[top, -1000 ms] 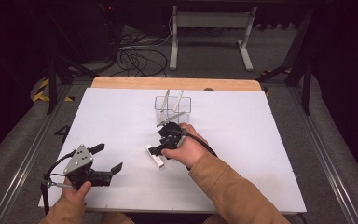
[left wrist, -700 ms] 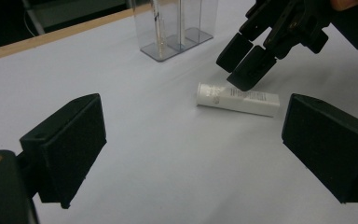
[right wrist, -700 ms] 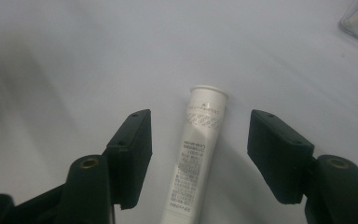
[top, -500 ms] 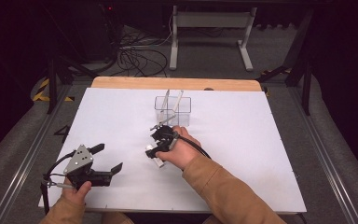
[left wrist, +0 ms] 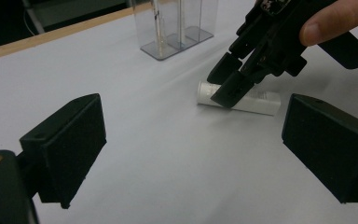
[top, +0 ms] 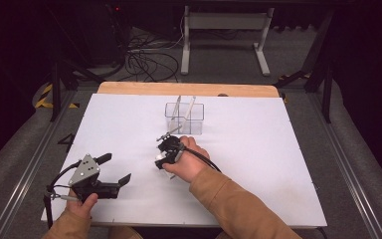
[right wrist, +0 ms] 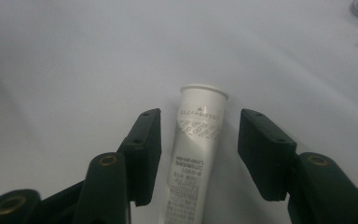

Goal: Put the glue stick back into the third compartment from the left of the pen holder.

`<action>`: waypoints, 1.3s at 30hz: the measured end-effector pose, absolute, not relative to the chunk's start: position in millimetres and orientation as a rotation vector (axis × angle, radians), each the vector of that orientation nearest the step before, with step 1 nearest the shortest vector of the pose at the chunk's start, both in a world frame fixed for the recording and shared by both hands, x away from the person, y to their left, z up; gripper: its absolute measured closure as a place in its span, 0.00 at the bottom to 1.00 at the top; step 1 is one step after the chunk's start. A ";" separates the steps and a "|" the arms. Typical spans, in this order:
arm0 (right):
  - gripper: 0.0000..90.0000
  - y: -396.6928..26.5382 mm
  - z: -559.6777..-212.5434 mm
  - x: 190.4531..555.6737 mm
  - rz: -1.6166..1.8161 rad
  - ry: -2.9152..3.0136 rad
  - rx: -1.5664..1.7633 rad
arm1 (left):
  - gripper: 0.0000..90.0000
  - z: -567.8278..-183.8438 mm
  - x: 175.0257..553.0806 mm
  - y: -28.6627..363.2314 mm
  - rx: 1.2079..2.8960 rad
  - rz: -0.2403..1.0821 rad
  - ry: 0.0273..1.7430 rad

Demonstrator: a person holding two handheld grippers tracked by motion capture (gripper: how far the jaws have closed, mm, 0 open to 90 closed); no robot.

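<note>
A white tube (right wrist: 196, 135) with printed text lies flat on the white table (top: 258, 164); it also shows as the tube (left wrist: 249, 99) beyond my left jaws. My right gripper (right wrist: 199, 151) is lowered over it, one jaw on each side. Its jaws have just been closing, with the tube between them, and a narrow gap still shows at each pad, so it is open. From above, the right gripper (top: 165, 153) points down over the tube (top: 159, 163). My left gripper (top: 117, 167) rests open and empty at the near left; its own jaws (left wrist: 193, 140) stand wide.
A clear plastic holder (top: 184, 118) with thin upright rods stands behind the right hand, and appears as the holder (left wrist: 177, 28) at the top of the left gripper view. A wooden strip (top: 189, 89) runs along the table's far edge. Cables lie on the floor beyond.
The right hand has come down and a little toward the near left onto the tube, and its jaws have narrowed. The left gripper has kept still.
</note>
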State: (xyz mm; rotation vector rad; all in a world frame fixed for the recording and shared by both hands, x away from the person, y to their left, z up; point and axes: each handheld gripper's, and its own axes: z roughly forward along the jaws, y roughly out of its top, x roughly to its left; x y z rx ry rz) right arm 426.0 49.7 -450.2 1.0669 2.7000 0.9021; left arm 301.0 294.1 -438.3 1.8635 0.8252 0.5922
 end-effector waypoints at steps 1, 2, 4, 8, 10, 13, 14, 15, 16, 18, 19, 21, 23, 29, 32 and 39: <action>0.59 50.8 -450.6 425.6 0.893 2.694 1.070 | 0.08 -438.4 301.0 294.1 1.865 0.593 0.825; 0.61 51.8 -451.0 424.9 0.885 2.693 1.075 | 0.08 -438.4 301.0 294.1 1.865 0.594 0.825; 0.63 53.9 -452.4 423.7 0.874 2.692 1.077 | 0.08 -438.4 301.3 294.3 1.869 0.593 0.821; 0.68 56.7 -453.8 420.7 0.830 2.667 1.065 | 0.08 -438.5 301.3 294.2 1.871 0.594 0.820; 0.69 57.3 -454.1 419.8 0.824 2.654 1.067 | 0.08 -438.5 301.4 294.0 1.872 0.594 0.820; 0.73 58.0 -454.1 418.6 0.816 2.642 1.069 | 0.08 -438.7 301.4 293.8 1.871 0.593 0.821; 0.74 58.4 -454.2 418.1 0.808 2.635 1.069 | 0.08 -438.7 301.4 293.8 1.871 0.592 0.822; 0.74 58.5 -454.2 417.9 0.806 2.634 1.068 | 0.08 -438.8 301.4 293.7 1.871 0.593 0.821; 0.74 58.7 -454.2 417.8 0.805 2.631 1.071 | 0.08 -438.8 301.4 293.7 1.871 0.593 0.821; 0.75 58.9 -454.2 417.8 0.806 2.628 1.081 | 0.08 -438.8 301.5 293.7 1.871 0.593 0.823; 0.75 59.0 -454.1 417.8 0.806 2.627 1.085 | 0.08 -438.9 301.4 293.6 1.869 0.591 0.825; 0.75 59.0 -454.1 417.9 0.807 2.627 1.087 | 0.08 -438.9 301.4 293.6 1.871 0.592 0.822; 0.75 58.8 -454.1 418.0 0.808 2.627 1.088 | 0.08 -439.0 301.5 293.5 1.872 0.592 0.823; 0.75 58.2 -454.1 418.3 0.813 2.628 1.092 | 0.08 -438.9 301.5 293.4 1.873 0.594 0.823; 0.75 57.5 -453.8 418.3 0.820 2.634 1.090 | 0.08 -438.9 301.5 293.4 1.874 0.595 0.824; 0.75 56.4 -448.8 415.8 0.848 2.638 1.054 | 0.08 -438.7 301.3 293.4 1.872 0.597 0.822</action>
